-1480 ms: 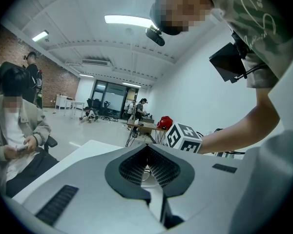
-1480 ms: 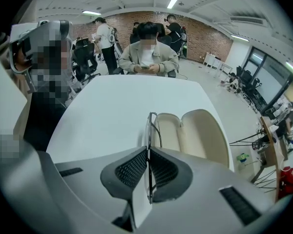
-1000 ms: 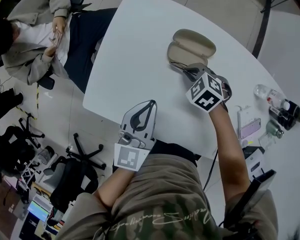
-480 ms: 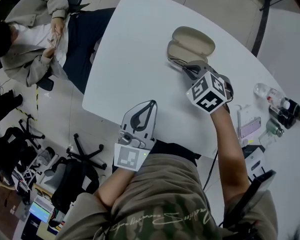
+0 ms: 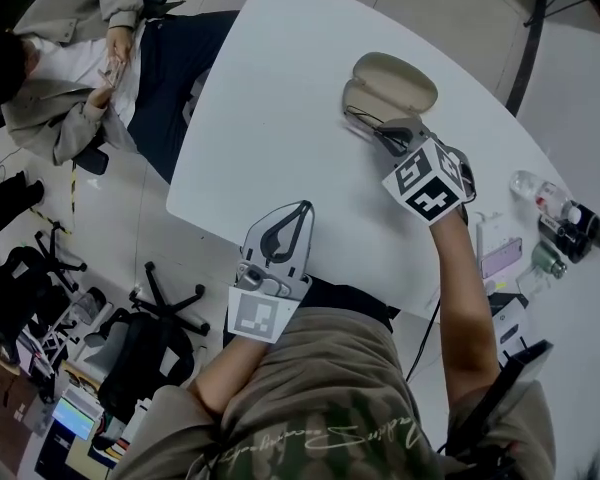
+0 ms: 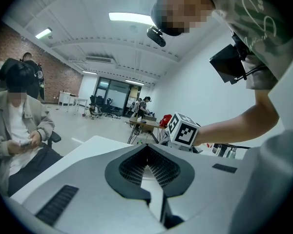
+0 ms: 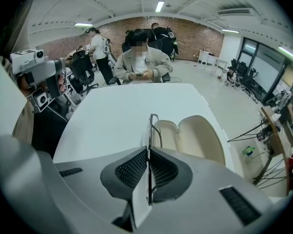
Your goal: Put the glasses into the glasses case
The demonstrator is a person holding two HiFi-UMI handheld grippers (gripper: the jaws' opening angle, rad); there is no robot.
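Observation:
An open beige glasses case (image 5: 392,80) lies on the white table (image 5: 270,108); the right gripper view shows its two hollow halves (image 7: 191,136). My right gripper (image 5: 385,134) is just on the near side of the case, shut on the thin dark glasses (image 5: 362,123). In the right gripper view the frame (image 7: 150,126) sticks out from between the jaws (image 7: 148,151), over the case's left half. My left gripper (image 5: 302,208) rests near the table's front edge, shut, with nothing held (image 6: 147,149).
Bottles (image 5: 565,213) and a pale phone-like device (image 5: 500,253) sit at the table's right end. A seated person (image 5: 70,58) is at the far left side. Office chairs (image 5: 165,313) stand on the floor below the table's edge.
My right gripper with the glasses has drifted slightly to the right beside the case. The left gripper has not moved.

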